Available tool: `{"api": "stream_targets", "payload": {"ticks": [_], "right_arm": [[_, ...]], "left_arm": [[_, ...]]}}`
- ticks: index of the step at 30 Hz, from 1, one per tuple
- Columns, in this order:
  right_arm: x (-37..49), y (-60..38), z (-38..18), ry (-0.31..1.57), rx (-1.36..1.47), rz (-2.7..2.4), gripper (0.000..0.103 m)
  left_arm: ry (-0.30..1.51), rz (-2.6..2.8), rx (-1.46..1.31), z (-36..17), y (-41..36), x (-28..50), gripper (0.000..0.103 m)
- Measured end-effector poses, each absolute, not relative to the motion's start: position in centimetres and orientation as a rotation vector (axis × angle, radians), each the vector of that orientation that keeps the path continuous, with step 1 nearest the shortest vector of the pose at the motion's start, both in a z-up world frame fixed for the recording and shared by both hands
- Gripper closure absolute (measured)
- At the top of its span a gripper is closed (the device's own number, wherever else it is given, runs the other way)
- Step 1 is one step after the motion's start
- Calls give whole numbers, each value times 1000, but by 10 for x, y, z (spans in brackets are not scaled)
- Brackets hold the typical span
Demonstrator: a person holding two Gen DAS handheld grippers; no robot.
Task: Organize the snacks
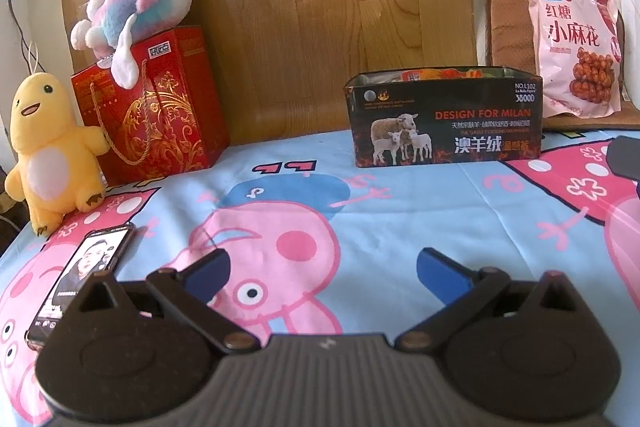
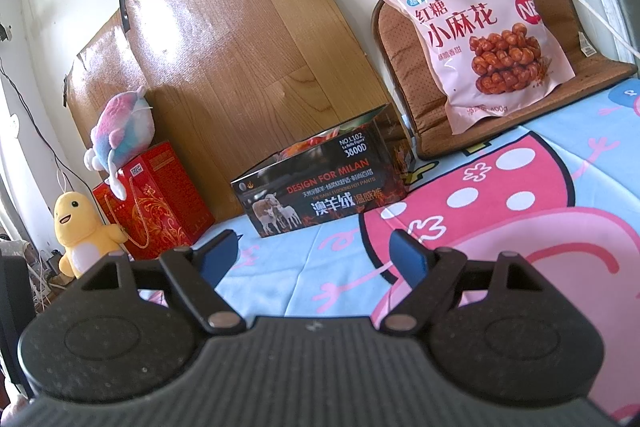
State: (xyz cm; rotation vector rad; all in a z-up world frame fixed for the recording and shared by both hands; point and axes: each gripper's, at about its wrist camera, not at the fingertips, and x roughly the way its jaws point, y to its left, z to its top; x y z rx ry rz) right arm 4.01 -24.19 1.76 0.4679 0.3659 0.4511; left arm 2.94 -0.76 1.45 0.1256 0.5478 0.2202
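Left gripper [image 1: 322,273]: jaws spread wide, nothing between the blue pads [image 1: 208,273], only bare space ahead of the tips. Body tilted somewhat downward, hovering, no contact. Right gripper [image 2: 316,253]: jaws also wide apart, gap between its blue pads [image 2: 408,259] empty, nothing clamped. Pointing closer to level, rolled slightly. A dark part at the right edge of the left wrist view may be the right gripper; can't confirm.

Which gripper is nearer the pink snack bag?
Right, I judge. The right gripper faces the pink snack bag up ahead to its right; from the left gripper it looks smaller and farther off.
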Motion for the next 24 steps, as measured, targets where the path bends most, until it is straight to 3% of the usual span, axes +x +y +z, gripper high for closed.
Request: {"api": "stream_targets", "payload": {"ticks": [24], "right_arm": [[40,-241,17,367,468,452,15]], "left_arm": [[540,229,140,15,-9,29,0]]}}
